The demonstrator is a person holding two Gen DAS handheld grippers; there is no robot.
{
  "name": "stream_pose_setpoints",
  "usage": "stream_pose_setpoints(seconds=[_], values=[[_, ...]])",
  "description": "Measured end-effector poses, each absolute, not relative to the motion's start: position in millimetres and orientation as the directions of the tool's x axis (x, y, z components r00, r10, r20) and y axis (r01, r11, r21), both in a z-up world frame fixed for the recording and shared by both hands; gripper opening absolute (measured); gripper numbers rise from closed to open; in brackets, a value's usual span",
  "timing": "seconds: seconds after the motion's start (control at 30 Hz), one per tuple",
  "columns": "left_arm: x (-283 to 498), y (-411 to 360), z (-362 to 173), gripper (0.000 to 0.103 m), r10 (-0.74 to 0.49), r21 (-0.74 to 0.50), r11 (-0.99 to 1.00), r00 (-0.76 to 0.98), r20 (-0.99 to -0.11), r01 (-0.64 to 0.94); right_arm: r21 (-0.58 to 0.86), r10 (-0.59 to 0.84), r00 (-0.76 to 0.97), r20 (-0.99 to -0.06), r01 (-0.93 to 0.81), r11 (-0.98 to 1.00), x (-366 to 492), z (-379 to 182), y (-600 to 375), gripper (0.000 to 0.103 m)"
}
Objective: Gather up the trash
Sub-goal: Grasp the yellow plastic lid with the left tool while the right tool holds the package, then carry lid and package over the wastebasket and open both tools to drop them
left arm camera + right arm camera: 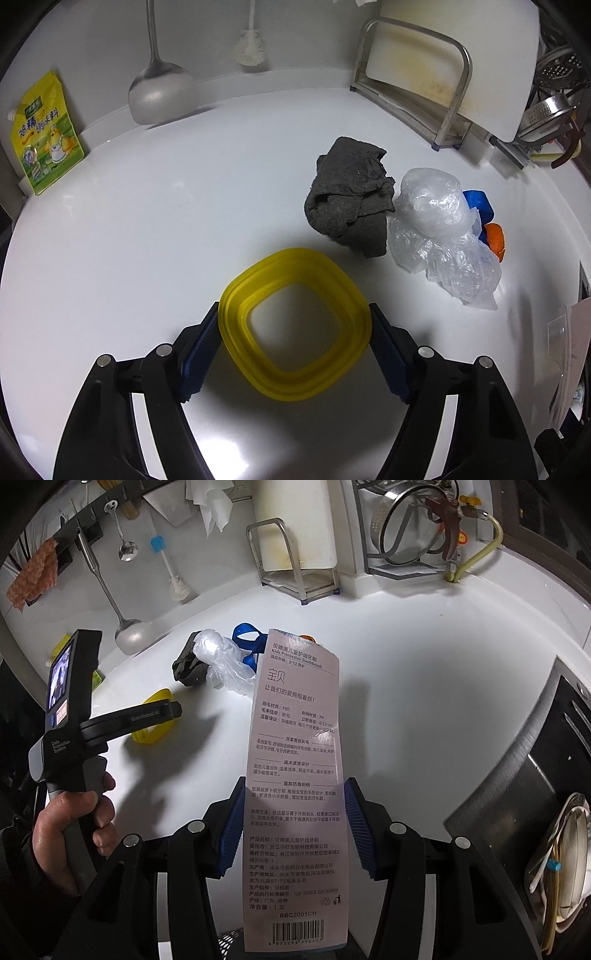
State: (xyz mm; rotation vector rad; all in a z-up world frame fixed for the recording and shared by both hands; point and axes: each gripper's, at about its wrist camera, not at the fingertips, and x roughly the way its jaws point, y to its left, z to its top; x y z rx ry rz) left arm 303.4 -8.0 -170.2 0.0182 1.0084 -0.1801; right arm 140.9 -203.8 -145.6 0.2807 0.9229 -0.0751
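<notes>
Yellow, translucent and rounded-square, a ribbed plastic ring sits between the left gripper and its blue ridged pads, which press its two sides above a glossy white counter. Far right of it lie a crumpled grey cloth and a wad of clear crinkled plastic bag. The right gripper clamps a long, flat pink toothbrush package card by its edges, upright, printed side facing the camera.
</notes>
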Motion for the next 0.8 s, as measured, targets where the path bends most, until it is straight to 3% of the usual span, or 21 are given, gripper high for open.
stream_pose_setpoints(seconds=[0.37, 0.8], values=[[236, 4, -125, 0.074, -0.144, -0.025, 0.977, 0.563, -0.814, 0.214, 0.212, 0.086, 0.603, -0.793, 0.142, 0.967, 104, -125, -199, 0.050], [96, -7, -81, 0.074, -0.191, -0.034, 0.961, 0.572, -0.798, 0.275, 0.266, 0.167, 0.593, -0.788, 0.083, 0.960, 5, -100, -193, 0.050]])
